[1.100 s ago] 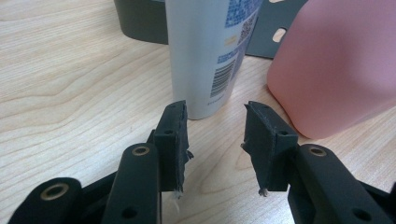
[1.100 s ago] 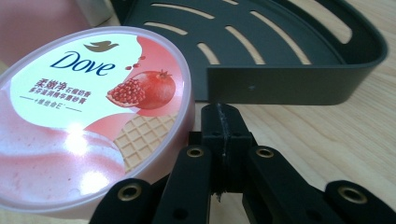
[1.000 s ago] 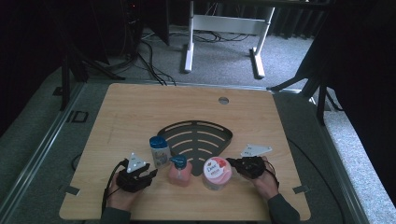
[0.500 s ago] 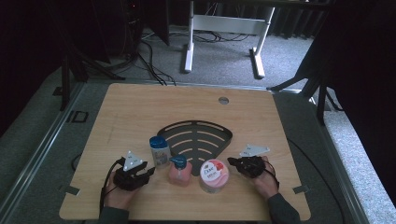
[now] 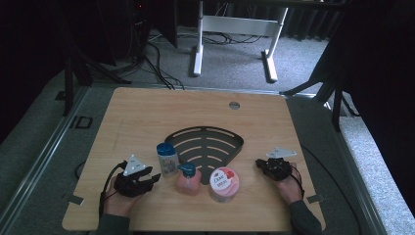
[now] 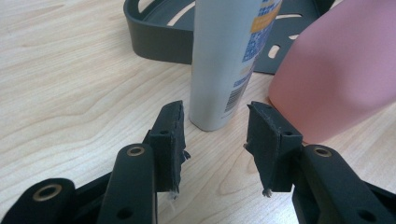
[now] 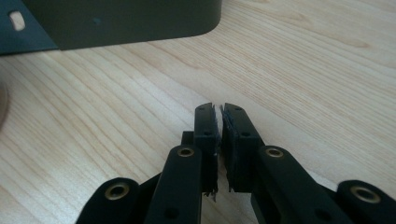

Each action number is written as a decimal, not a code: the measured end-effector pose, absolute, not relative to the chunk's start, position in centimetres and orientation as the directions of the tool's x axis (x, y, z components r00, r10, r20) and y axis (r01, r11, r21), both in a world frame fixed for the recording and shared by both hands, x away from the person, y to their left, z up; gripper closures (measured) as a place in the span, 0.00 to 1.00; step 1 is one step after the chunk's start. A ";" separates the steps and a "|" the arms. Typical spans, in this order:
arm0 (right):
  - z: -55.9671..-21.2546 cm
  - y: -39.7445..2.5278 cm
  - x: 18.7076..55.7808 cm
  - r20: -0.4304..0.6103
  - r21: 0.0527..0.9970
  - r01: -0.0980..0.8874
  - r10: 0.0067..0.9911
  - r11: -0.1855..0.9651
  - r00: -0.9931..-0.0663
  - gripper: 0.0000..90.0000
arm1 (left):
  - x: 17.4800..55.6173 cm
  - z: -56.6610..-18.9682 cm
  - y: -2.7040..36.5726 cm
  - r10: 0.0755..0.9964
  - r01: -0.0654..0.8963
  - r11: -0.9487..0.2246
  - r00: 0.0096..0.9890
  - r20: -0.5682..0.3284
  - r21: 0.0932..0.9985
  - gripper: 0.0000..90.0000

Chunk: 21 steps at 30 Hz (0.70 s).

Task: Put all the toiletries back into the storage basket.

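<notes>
Left gripper [image 5: 152, 178] low over the table [image 5: 147, 117], near front left; jaws spread wide, nothing between them; grey bottle [image 6: 229, 60] stands upright just ahead of the gap, not yet touched. In the high view that bottle [image 5: 167, 158], blue-capped, sits just beside the dark slotted tray [image 5: 205, 142]; pink pump bottle [image 5: 188, 178] close on its right, pink jar [image 5: 224, 183] next along. Right gripper [image 7: 218, 112] jaws pressed nearly together, holding nothing, over bare wood; tray corner [image 7: 140, 21] ahead of it; seen from above it [image 5: 258, 164] rests right of the jar, apart from it.
</notes>
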State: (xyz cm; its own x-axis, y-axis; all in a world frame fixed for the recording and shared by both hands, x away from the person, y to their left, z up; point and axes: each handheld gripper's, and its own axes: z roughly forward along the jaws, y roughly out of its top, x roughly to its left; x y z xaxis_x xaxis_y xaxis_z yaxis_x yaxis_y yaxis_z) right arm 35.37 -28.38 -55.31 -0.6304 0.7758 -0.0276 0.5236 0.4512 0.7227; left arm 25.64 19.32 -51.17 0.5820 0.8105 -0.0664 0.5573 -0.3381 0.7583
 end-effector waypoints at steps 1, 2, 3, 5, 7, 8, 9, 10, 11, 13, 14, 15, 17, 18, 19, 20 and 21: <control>-55.3 -28.4 35.4 -0.023 0.723 0.527 0.777 0.447 -0.629 0.93 | 25.7 -51.1 19.4 0.806 0.553 -0.345 0.589 -0.062 0.759 0.63; -55.3 -28.5 35.5 -0.022 0.725 0.526 0.778 0.444 -0.627 0.92 | 25.7 -51.0 19.4 0.804 0.553 -0.347 0.591 -0.063 0.758 0.63; -55.4 -28.5 35.5 -0.018 0.728 0.526 0.778 0.441 -0.628 0.91 | 25.8 -50.9 19.5 0.800 0.553 -0.348 0.596 -0.068 0.757 0.63; -55.4 -28.6 35.6 -0.012 0.731 0.524 0.776 0.437 -0.630 0.90 | 25.8 -50.9 19.6 0.797 0.552 -0.351 0.600 -0.068 0.756 0.64; -55.6 -28.8 35.7 0.006 0.741 0.521 0.772 0.424 -0.636 0.88 | 26.0 -50.5 19.5 0.777 0.547 -0.374 0.626 -0.069 0.749 0.64; -55.6 -28.9 35.7 0.015 0.745 0.521 0.771 0.417 -0.637 0.87 | 26.0 -50.4 19.5 0.769 0.542 -0.384 0.636 -0.066 0.747 0.64; -55.7 -29.0 35.7 0.024 0.748 0.523 0.770 0.409 -0.637 0.85 | 26.1 -50.3 19.5 0.763 0.539 -0.391 0.643 -0.064 0.746 0.65; -55.7 -29.0 35.8 0.034 0.750 0.525 0.768 0.403 -0.639 0.84 | 26.2 -50.1 19.5 0.758 0.537 -0.400 0.649 -0.060 0.743 0.66; -55.7 -29.1 35.8 0.043 0.752 0.526 0.766 0.398 -0.641 0.81 | 26.3 -50.0 19.4 0.756 0.537 -0.401 0.651 -0.063 0.742 0.66; -55.8 -29.2 35.9 0.066 0.757 0.528 0.758 0.385 -0.649 0.75 | 26.4 -49.7 19.4 0.749 0.530 -0.407 0.660 -0.060 0.744 0.66; -55.8 -29.3 35.9 0.074 0.758 0.528 0.754 0.383 -0.652 0.75 | 26.5 -49.6 19.4 0.746 0.526 -0.410 0.664 -0.058 0.745 0.66; -55.8 -29.3 35.9 0.077 0.757 0.530 0.754 0.381 -0.652 0.73 | 26.6 -49.4 19.4 0.743 0.523 -0.411 0.667 -0.058 0.747 0.66; -55.8 -29.2 35.9 0.078 0.758 0.527 0.749 0.384 -0.658 0.70 | 26.8 -49.1 19.4 0.737 0.518 -0.417 0.673 -0.055 0.747 0.66; -55.8 -29.2 35.9 0.075 0.758 0.525 0.748 0.386 -0.659 0.69 | 26.8 -49.0 19.4 0.737 0.517 -0.419 0.674 -0.053 0.747 0.65; -55.8 -29.1 35.9 0.074 0.759 0.524 0.748 0.387 -0.660 0.69 | 26.9 -48.9 19.5 0.731 0.513 -0.425 0.680 -0.052 0.746 0.65; -55.8 -29.1 35.9 0.075 0.759 0.524 0.747 0.387 -0.660 0.68 | 27.0 -48.8 19.5 0.731 0.514 -0.423 0.680 -0.054 0.746 0.65; -55.8 -29.1 35.9 0.077 0.759 0.525 0.747 0.386 -0.661 0.67 | 27.0 -48.7 19.6 0.730 0.515 -0.423 0.681 -0.056 0.745 0.64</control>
State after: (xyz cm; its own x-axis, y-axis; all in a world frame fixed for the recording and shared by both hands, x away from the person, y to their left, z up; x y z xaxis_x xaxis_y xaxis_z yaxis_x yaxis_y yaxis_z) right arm 35.89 -29.15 -55.84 -0.6605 0.7468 0.0772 0.5248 0.3858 0.7588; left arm 27.04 19.58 -48.67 0.6808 0.7304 -0.0558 0.5151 -0.4232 0.7454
